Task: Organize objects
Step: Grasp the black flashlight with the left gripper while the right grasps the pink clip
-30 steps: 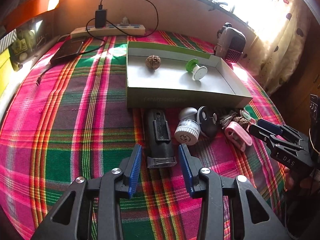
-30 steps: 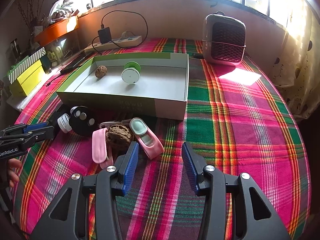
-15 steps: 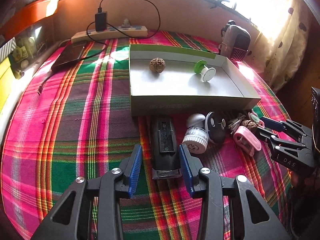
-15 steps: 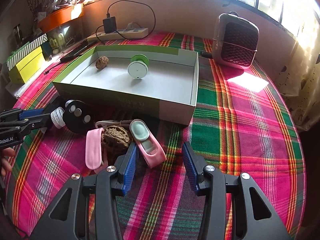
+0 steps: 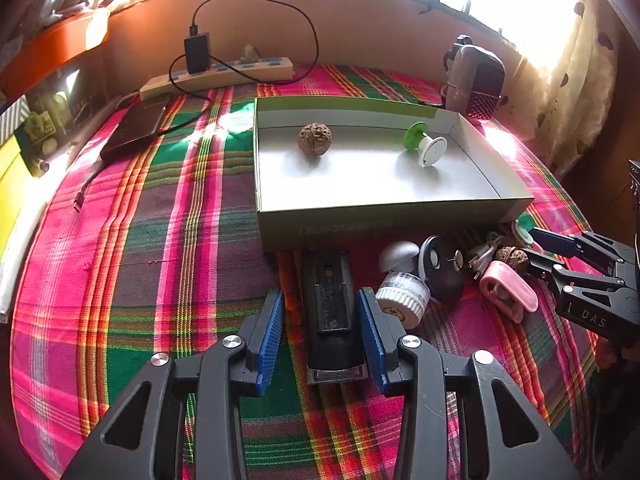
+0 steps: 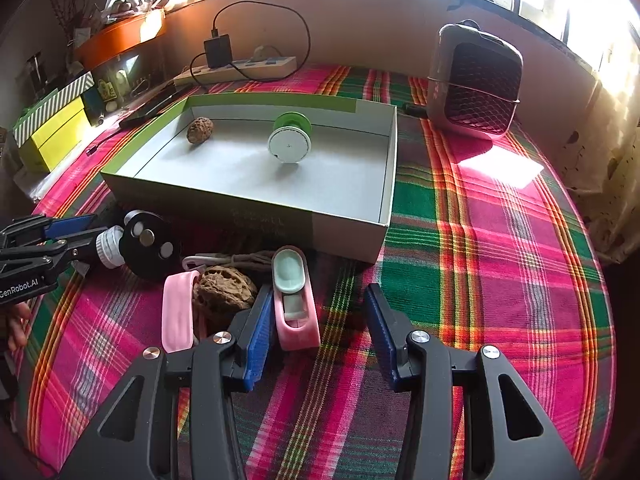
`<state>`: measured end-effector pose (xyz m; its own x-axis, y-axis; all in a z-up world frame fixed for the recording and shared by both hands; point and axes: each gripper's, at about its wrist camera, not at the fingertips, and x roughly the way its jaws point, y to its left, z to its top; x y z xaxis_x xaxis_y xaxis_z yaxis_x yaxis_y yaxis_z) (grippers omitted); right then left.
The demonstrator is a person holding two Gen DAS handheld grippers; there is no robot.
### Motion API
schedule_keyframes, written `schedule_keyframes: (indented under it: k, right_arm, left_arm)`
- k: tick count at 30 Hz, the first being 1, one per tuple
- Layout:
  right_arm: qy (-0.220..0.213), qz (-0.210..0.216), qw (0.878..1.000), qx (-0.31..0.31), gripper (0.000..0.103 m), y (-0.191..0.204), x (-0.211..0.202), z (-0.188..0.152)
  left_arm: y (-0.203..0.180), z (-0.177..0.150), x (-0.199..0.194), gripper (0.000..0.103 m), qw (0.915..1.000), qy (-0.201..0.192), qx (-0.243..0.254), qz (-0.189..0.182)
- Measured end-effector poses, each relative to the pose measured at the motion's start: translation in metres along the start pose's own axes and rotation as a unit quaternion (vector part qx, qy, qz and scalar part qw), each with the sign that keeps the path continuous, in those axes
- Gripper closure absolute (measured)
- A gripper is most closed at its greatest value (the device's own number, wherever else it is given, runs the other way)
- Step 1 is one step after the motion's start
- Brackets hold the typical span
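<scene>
Ahead of both pairs of tongs, the open box (image 5: 376, 216) on the plaid table (image 5: 160, 240) already holds a walnut (image 5: 315, 139) and a green-and-white spool (image 5: 426, 146), so we judge the sorting part done.

Our left tongs (image 5: 320, 332) stand open and straddle the black stapler-like block (image 5: 332, 312), its length running between the blue pads with a gap on each side. Closing on it is the step in hand; next we must lift it clear of the box wall just beyond.

Our right tongs (image 6: 316, 332) are open too, the pink case (image 6: 296, 304) lying just inside the left pad, off-centre; we should shift left before squeezing. The second walnut (image 6: 224, 290) sits just outside that pad.
</scene>
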<state>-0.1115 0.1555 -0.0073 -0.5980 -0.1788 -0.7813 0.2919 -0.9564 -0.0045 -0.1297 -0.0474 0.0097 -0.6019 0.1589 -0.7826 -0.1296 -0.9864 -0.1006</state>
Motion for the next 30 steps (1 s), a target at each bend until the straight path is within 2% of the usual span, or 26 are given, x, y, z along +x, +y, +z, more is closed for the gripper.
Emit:
schedule_keyframes:
  k: [4,8,23,30]
  right_arm:
    - [0.0,-0.007,1.0,0.014,0.058,-0.0079,-0.0004,-0.0003]
    - [-0.001,-0.01,1.0,0.02,0.064,-0.0118,-0.0018,-0.0014]
    - [-0.001,-0.013,1.0,0.015,0.064,-0.0102,-0.0021,-0.0018]
    - [-0.002,-0.01,1.0,0.014,0.076,-0.0099,-0.0025,-0.0023]
  left_arm:
    - [0.0005,-0.0005,0.0005,0.067,1.0,-0.001,0.0,0.0]
    - [0.0004,-0.0007,0.0008,0.067,1.0,-0.002,0.001,0.002]
    - [-0.0044,-0.0027,0.0033,0.067,0.9995,-0.009,0.013,0.026]
    - [-0.0057,-0.0032,0.0033,0.068,0.9994,-0.01,0.014,0.03]
